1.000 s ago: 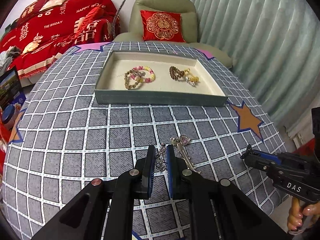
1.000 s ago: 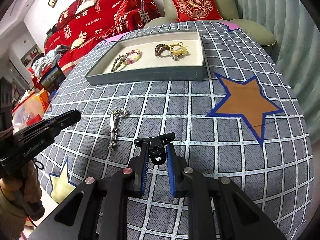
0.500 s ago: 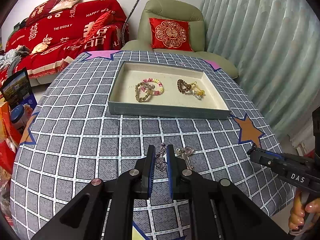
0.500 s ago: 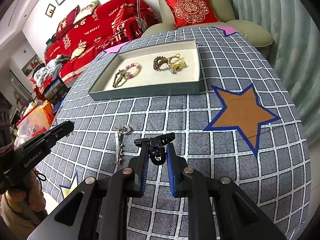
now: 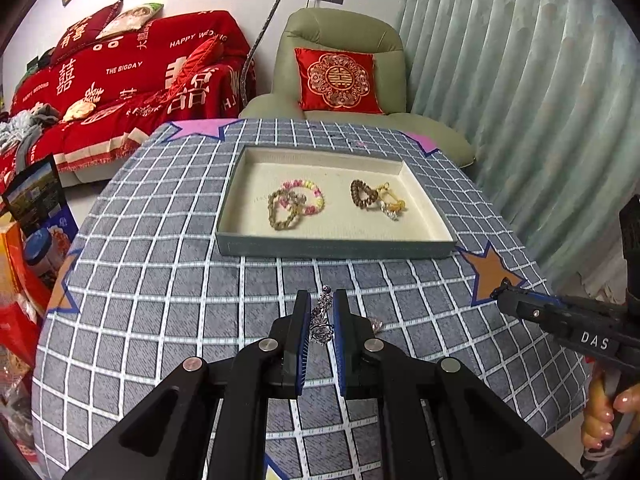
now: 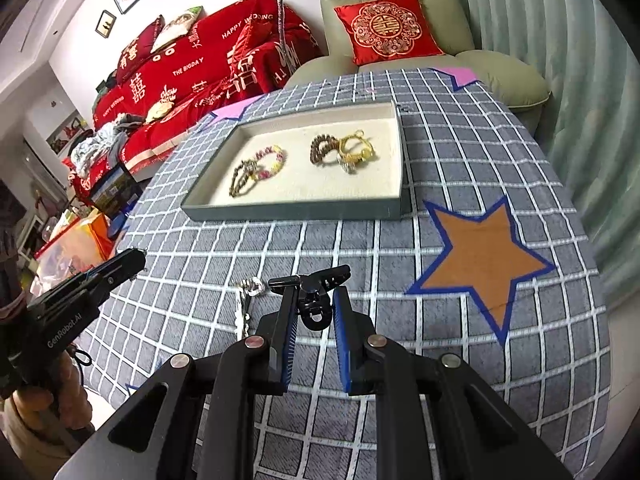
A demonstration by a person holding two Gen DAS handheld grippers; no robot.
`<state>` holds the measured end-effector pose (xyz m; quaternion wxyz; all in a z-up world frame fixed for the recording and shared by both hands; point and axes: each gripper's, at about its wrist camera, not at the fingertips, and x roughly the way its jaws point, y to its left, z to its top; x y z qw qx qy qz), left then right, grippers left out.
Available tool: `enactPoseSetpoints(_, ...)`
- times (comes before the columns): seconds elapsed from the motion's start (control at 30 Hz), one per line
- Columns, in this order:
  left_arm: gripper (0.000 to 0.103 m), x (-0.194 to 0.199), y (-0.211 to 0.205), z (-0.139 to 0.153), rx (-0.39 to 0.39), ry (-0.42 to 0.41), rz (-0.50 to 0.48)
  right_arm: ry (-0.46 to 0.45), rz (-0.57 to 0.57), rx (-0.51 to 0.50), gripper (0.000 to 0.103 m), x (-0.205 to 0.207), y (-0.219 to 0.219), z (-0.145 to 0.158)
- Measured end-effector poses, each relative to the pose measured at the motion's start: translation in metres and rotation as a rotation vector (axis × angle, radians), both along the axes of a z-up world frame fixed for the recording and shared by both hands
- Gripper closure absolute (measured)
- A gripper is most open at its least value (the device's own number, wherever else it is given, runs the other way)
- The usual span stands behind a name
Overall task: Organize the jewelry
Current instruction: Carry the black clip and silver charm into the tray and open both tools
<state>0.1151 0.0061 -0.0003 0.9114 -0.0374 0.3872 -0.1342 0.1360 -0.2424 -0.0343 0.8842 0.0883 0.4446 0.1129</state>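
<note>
My left gripper (image 5: 322, 310) is shut on a small silver chain piece (image 5: 322, 322), lifted above the checked tablecloth. In the right wrist view my right gripper (image 6: 314, 314) is shut on a black hair clip (image 6: 310, 280) whose arms stick out past the pads. Another silver piece (image 6: 245, 304) lies on the cloth to the left of the right gripper; only a bit of it (image 5: 375, 323) shows beside my left fingers. Further back stands the grey-green tray (image 5: 336, 249) with a cream lining, holding a bronze bracelet (image 5: 283, 213), a pink-yellow bead bracelet (image 5: 312, 196), a dark brown bracelet (image 5: 362, 194) and a gold one (image 5: 391, 203).
The round table (image 6: 480, 176) has an orange star patch (image 6: 484, 256) at the right. Behind it are a green armchair (image 5: 340, 40) with a red cushion, a red-covered sofa (image 5: 120, 80) and a curtain (image 5: 520, 80). Boxes and bags (image 5: 24, 248) crowd the floor at left.
Both grippers have risen from the cloth with their pieces still gripped. The silver piece on the table has stayed where it lay.
</note>
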Motion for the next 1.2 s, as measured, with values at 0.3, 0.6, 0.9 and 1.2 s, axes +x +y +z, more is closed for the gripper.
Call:
enactPoseSetpoints(0.3,0.083,0.029,0.007,0.024,-0.009,-0.027,0.017,-0.050,0.009,0.005,0.084,0.034,-0.003,0.033)
enactPoseSetpoints(0.6,0.083,0.062,0.008,0.044,0.001,-0.063,0.032,-0.087,0.024,-0.009,0.084,0.072,-0.001,0.058)
enactPoseSetpoints(0.9,0.083,0.111,0.002,0.047,0.012,-0.070,0.060,-0.105,0.039,-0.027,0.084,0.115,0.005,0.074)
enactPoseSetpoints(1.2,0.083,0.153,-0.015,0.013,0.056,-0.023,0.060,-0.071,0.042,-0.027,0.084,0.158,0.011,0.051)
